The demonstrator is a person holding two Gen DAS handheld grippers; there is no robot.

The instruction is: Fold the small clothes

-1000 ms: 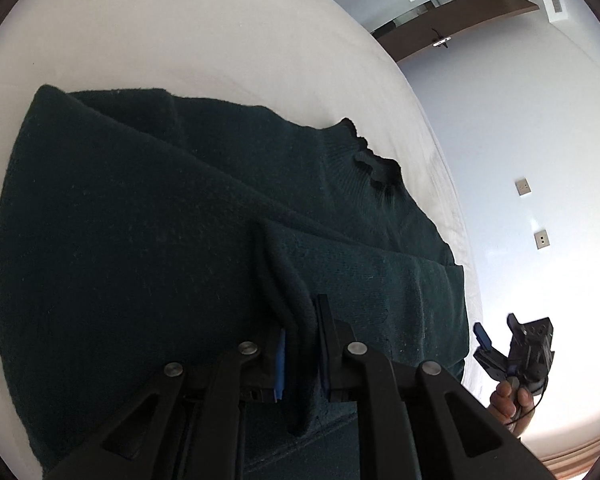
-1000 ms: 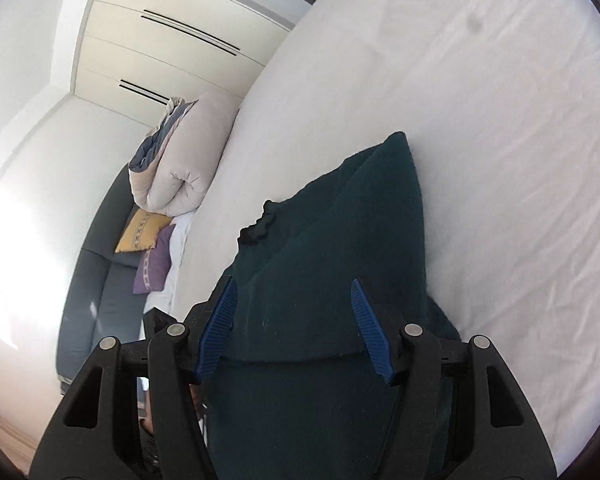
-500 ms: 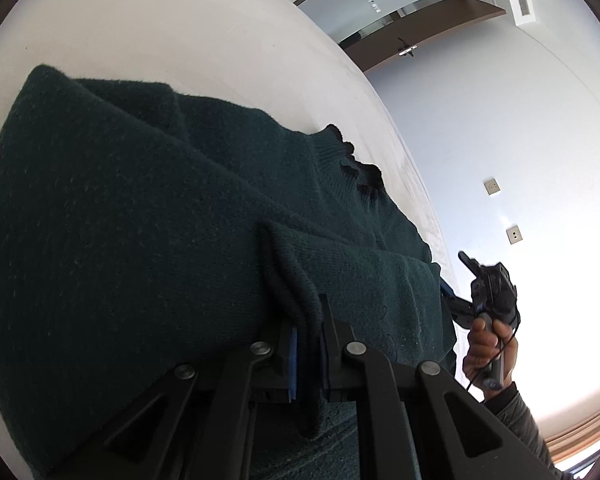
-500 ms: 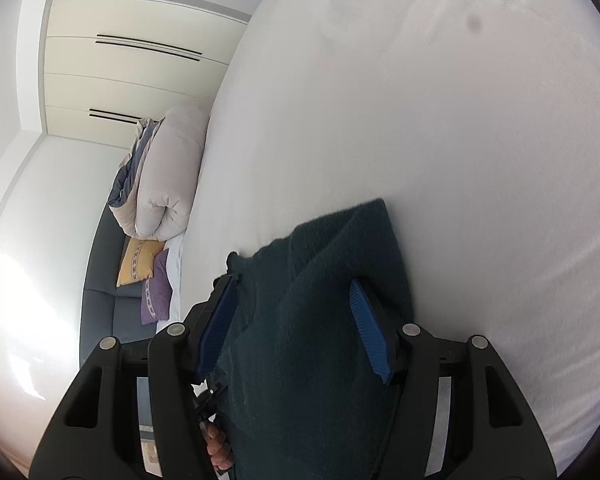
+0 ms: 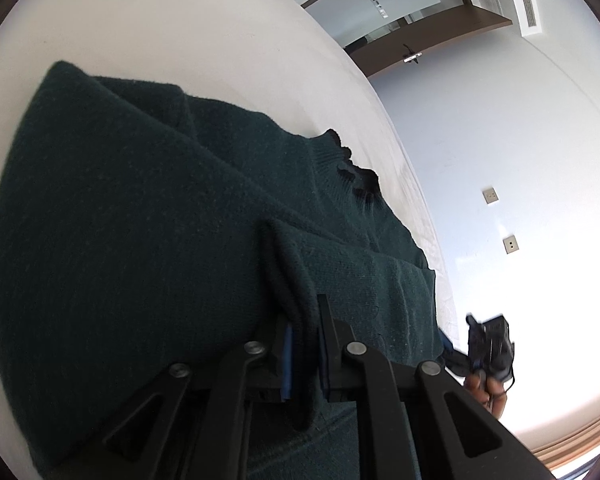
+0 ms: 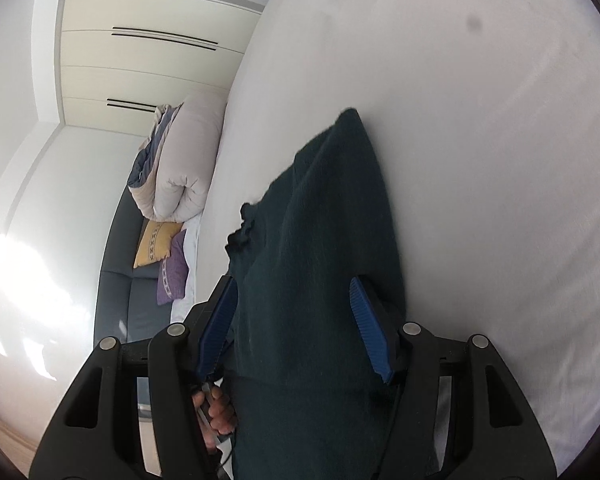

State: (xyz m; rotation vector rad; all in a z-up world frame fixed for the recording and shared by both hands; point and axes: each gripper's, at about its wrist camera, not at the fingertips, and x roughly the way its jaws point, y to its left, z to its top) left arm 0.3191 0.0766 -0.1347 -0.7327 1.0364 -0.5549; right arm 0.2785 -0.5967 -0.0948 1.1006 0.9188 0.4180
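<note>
Dark green sweater [image 5: 148,240] lies spread on the white bed sheet [image 5: 180,32], its collar [image 5: 356,176] at the far side toward the wall. Left gripper [image 5: 303,348] sits at the sweater's near edge, jaws narrow and just opening, a raised fold of knit pinched between the blue pads. Right gripper [image 6: 296,328] hangs over the sweater's other end, jaws about half open, fabric between the pads [image 6: 366,320] but not clearly pressed. Rolled duvet [image 6: 184,160] and cushions [image 6: 160,240] sit beyond the sweater's left.
</note>
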